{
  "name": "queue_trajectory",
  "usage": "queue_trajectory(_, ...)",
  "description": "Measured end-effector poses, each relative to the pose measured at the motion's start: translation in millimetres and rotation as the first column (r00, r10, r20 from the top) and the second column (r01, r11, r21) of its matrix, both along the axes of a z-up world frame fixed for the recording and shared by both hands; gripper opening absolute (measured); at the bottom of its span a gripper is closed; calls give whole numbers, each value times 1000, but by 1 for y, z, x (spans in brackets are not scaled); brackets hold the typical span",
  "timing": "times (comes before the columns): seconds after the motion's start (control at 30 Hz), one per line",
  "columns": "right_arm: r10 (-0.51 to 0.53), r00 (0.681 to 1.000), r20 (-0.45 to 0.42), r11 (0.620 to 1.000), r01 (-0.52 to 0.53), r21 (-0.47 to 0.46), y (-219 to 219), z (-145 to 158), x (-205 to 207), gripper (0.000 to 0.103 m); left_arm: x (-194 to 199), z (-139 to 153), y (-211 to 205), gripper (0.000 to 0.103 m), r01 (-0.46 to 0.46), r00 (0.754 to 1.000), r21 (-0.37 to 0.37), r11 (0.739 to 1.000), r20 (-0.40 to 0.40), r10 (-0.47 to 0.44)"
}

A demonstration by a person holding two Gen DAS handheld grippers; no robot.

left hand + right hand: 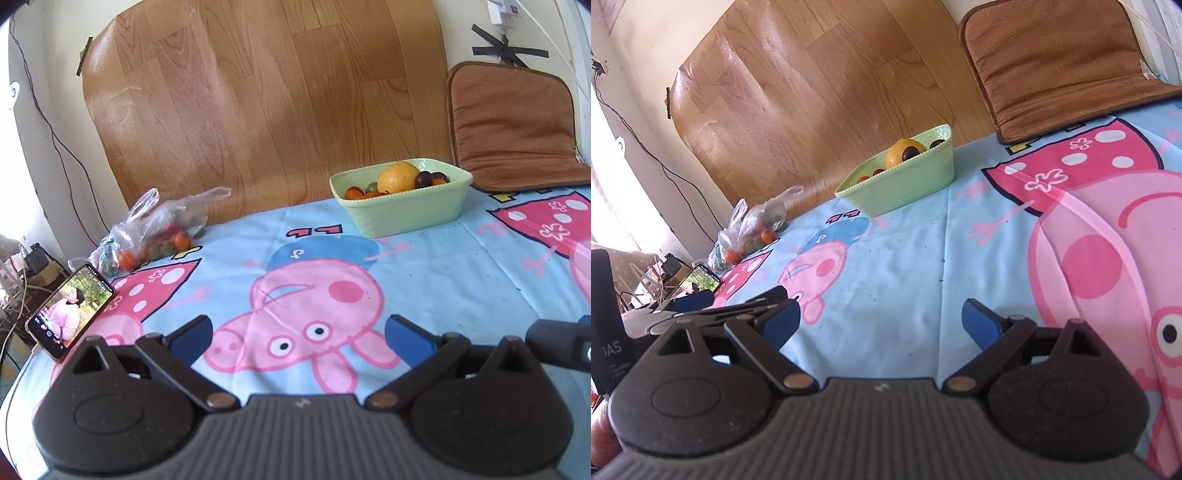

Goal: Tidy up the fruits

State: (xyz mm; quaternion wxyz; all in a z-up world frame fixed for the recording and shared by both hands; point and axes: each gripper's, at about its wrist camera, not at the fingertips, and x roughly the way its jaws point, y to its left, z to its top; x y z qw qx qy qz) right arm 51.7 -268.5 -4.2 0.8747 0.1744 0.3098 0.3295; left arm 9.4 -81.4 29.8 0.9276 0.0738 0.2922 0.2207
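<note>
A pale green basket point(402, 210) stands at the back of the table with a large orange point(398, 176), dark plums point(423, 180) and small orange fruits in it. It also shows in the right wrist view point(905, 184). A clear plastic bag point(159, 229) with small orange and green fruits lies at the back left; it also shows in the right wrist view point(753, 229). My left gripper point(299, 334) is open and empty, low over the cartoon tablecloth. My right gripper point(882, 321) is open and empty, to the right of the left one.
A phone point(70, 310) with a lit screen lies at the table's left edge. A brown cushion point(513, 125) leans on the wall at the back right. A wood-pattern sheet point(266, 99) covers the wall behind. Cables and clutter sit beyond the left edge.
</note>
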Motion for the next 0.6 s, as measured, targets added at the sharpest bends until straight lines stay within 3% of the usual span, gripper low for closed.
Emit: queue_trajectory(0.6, -19, 1000, -15, 1000, 20, 18, -5, -3, 0, 96, 0, 1, -3, 103, 6, 1000, -4, 1000, -6, -6)
